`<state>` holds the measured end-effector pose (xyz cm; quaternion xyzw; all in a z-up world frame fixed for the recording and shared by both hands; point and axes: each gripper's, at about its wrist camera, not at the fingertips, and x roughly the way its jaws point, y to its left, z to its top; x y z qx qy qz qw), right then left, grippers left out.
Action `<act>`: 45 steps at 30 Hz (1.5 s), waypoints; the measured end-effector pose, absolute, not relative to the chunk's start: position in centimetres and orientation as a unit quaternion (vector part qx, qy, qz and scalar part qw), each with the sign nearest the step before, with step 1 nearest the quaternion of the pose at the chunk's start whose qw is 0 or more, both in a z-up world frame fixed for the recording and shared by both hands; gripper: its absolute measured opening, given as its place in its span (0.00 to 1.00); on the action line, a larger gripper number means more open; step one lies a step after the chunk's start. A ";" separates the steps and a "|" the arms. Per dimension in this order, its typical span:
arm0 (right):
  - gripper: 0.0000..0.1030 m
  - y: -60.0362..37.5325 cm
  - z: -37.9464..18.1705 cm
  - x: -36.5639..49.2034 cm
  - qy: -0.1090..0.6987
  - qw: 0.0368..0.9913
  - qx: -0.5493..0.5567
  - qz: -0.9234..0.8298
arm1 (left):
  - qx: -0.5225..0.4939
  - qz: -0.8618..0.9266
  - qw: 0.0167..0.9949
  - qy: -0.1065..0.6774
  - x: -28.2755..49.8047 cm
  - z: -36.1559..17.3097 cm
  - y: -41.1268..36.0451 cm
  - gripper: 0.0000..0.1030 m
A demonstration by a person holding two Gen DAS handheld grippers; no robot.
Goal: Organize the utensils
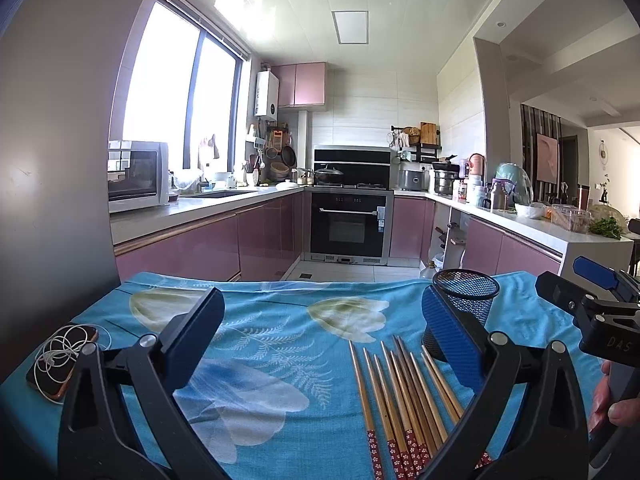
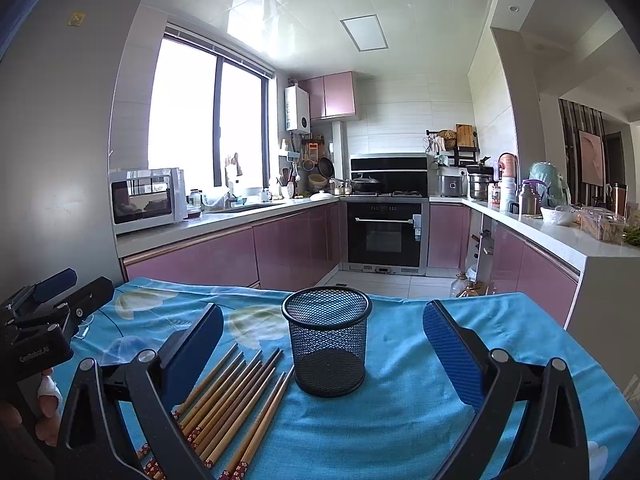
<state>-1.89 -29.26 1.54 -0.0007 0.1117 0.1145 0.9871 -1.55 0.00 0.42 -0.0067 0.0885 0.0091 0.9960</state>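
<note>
Several wooden chopsticks (image 1: pixel 404 396) with red patterned ends lie side by side on the blue floral tablecloth (image 1: pixel 280 344). They also show in the right wrist view (image 2: pixel 236 400). An empty black mesh cup (image 2: pixel 327 344) stands upright just right of them; in the left wrist view the cup (image 1: pixel 466 300) is partly hidden behind my right finger. My left gripper (image 1: pixel 320 344) is open and empty above the cloth, left of the chopsticks. My right gripper (image 2: pixel 324 348) is open and empty, with the cup between its fingers and farther out. Each gripper shows in the other's view: right gripper (image 1: pixel 588 296), left gripper (image 2: pixel 56 296).
A phone (image 1: pixel 62 360) with white earphone cable lies at the table's left edge. Beyond the table's far edge is the kitchen floor, pink cabinets, an oven (image 1: pixel 348 224) and a counter (image 1: pixel 536 224) with pots and bottles at the right.
</note>
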 end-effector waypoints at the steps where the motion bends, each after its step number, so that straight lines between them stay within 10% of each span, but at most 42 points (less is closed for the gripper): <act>1: 0.94 -29.3 1.5 -1.9 0.111 0.987 0.000 0.115 | -0.007 0.009 0.996 0.089 -1.5 0.4 0.0 0.95; 45: 0.94 -29.1 1.6 -1.5 0.116 0.986 0.001 0.119 | -0.007 0.007 0.996 0.089 -1.6 0.5 0.0 0.95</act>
